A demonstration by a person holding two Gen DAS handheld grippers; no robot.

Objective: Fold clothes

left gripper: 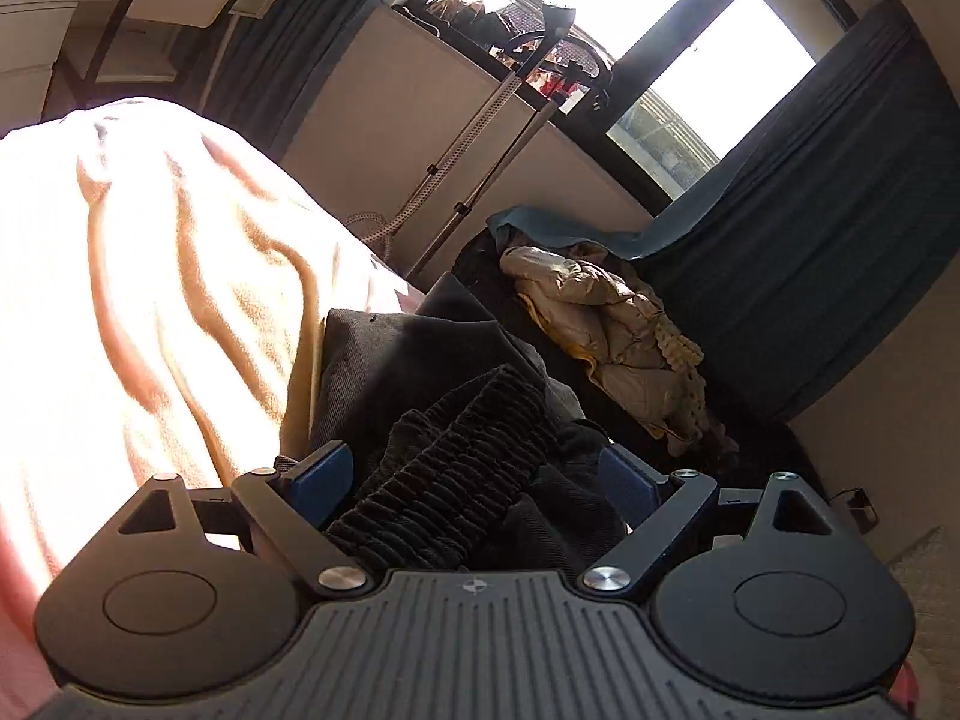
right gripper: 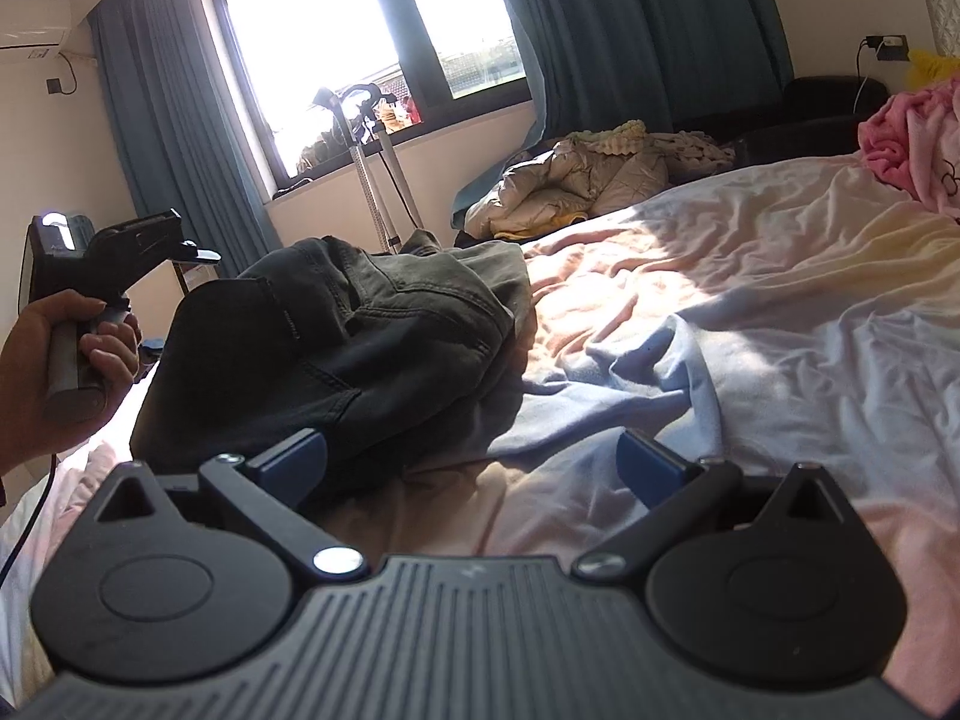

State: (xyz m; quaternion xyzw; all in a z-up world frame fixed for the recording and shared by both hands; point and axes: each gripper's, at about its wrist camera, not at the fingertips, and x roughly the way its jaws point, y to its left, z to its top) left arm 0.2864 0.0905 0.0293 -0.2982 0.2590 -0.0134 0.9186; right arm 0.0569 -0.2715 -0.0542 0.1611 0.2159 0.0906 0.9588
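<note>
A pair of dark grey jeans [right gripper: 360, 324] lies crumpled on the pale pink bed sheet [right gripper: 750, 276], left of middle in the right wrist view. In the left wrist view the jeans' ribbed elastic waistband [left gripper: 456, 468] lies between the wide-apart fingers of my left gripper [left gripper: 474, 480], which is open around it. My right gripper [right gripper: 474, 462] is open and empty; its left finger [right gripper: 294, 459] is at the near edge of the jeans. The left gripper's body, held in a hand [right gripper: 72, 354], shows at the left of the right wrist view.
A beige padded jacket [right gripper: 576, 180] lies on a dark seat beyond the bed. A pink garment [right gripper: 900, 138] is heaped at the far right of the bed. A garment steamer stand [right gripper: 372, 168] stands by the window with teal curtains [right gripper: 630, 30]. A light blue cloth [right gripper: 630, 384] lies on the sheet.
</note>
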